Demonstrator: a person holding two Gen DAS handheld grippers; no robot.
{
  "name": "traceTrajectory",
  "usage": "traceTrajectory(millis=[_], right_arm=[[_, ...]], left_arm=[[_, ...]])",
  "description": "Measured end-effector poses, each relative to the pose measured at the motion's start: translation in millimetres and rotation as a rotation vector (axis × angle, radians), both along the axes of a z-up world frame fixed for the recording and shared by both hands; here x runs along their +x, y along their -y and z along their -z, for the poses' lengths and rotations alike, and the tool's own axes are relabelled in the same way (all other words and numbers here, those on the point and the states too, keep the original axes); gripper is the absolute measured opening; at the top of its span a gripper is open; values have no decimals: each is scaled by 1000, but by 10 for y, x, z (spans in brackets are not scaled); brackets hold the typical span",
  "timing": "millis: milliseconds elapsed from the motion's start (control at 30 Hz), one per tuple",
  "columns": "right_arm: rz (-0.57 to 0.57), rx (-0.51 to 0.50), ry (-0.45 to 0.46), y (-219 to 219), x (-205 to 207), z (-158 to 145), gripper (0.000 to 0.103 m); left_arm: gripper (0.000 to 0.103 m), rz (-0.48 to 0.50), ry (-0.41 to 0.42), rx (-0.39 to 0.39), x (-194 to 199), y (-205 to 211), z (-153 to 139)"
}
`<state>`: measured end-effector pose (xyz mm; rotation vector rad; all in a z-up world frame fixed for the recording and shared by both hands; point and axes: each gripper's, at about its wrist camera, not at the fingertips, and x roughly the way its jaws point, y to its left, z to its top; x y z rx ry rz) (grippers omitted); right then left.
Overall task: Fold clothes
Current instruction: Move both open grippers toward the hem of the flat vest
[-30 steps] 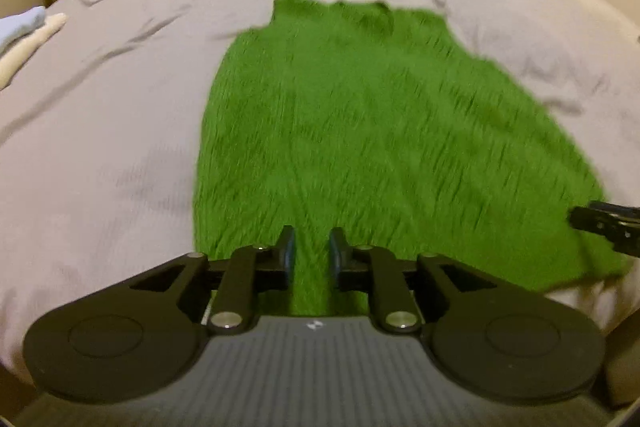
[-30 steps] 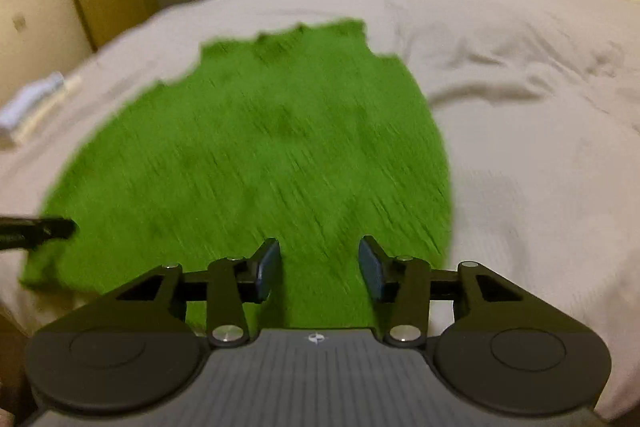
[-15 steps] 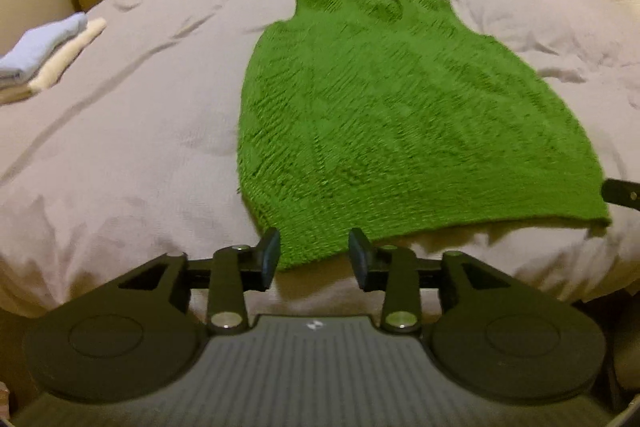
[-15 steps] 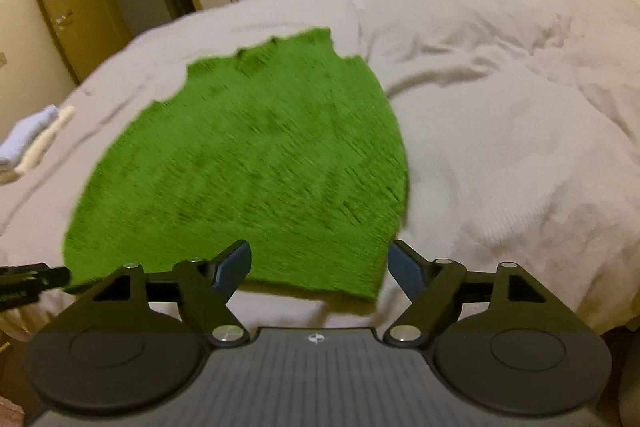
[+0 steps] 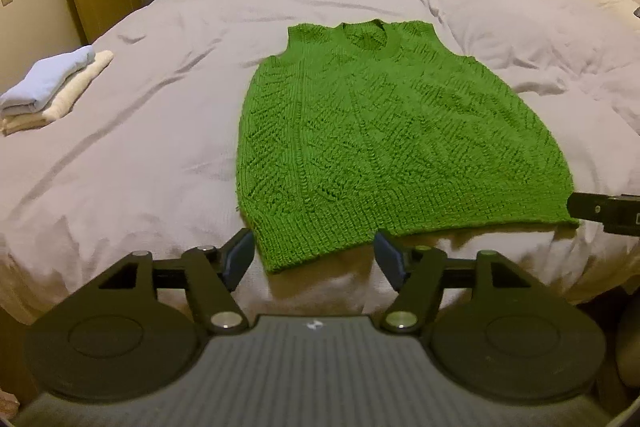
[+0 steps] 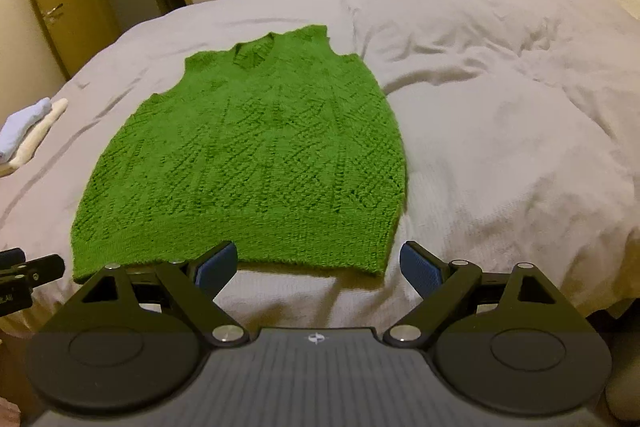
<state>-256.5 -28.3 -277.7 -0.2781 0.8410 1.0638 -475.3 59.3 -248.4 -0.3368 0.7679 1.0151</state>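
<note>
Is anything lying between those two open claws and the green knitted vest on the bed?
Nothing visible. The left gripper and right gripper are both open just short of the hem of the green vest, over bare grey bedcover. The folded stack lies far to the left.

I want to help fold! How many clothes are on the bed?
3. A green knitted vest lies spread flat mid-bed. A light blue piece sits folded on a cream one at the left edge. More could be out of view.
</note>
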Motion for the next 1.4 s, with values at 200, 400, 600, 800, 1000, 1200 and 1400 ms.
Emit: traceTrajectory(millis=[200,400,600,800,1000,1200,1400], right_arm=[[-39,20,22,34,-150,-89,89],[-55,41,46,93,-268,-156,89],[-53,64,67,154,-329,-233,89],[-54,60,83,193,-368,-286,90],[-41,45,85,228,-376,-289,90],[-34,39,96,218,-378,-310,90],[-27,27,109,138,-345,-289,101]], left_arm=[[69,2,-8,7,-6,92,-44],[78,6,-10,13,-39,181,-65],[81,15,-16,17,-37,264,-84],[89,24,-7,32,-43,337,-135],[91,34,4,59,-47,405,-185],[94,37,12,66,-30,396,-192],[95,36,11,43,5,308,-132]])
